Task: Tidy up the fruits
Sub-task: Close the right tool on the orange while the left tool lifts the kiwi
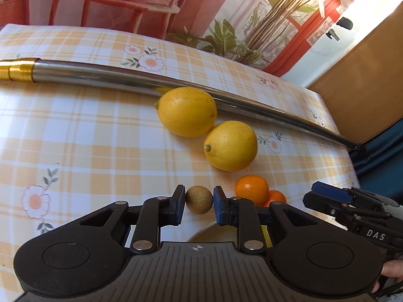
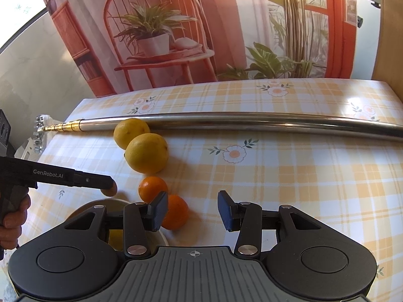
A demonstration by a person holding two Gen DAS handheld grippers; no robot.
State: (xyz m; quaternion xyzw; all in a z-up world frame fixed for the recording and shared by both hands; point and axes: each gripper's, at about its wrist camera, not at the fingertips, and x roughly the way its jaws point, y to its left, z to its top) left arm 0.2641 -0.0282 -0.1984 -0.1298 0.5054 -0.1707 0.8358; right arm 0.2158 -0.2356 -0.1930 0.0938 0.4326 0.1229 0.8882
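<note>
Just ahead of the left gripper [image 1: 199, 202], a small brown round fruit [image 1: 199, 199] sits between the two blue pads, which close in on its sides; whether they press it or merely flank it cannot be told for sure, though they appear to touch. Below it the rim of a pale bowl [image 1: 201, 235] shows. The right gripper [image 2: 192, 211] stands wide open and holds nothing, its left pad [image 2: 158, 210] in front of the near orange [image 2: 177, 215].

On the checked tablecloth [image 2: 302, 188] the fruit lies in a slanting row: two lemons [image 1: 187, 112] [image 1: 230, 146] touching each other, then two oranges [image 1: 252, 188] [image 1: 276, 196] nearer the grippers. The far lemon rests against a long metal pole [image 1: 126, 75] that crosses the table from left to right.

To the right of the row the cloth lies bare up to the table's right edge. Beyond the pole a narrow strip of cloth runs to the far edge, under a printed backdrop [image 2: 176, 37].
</note>
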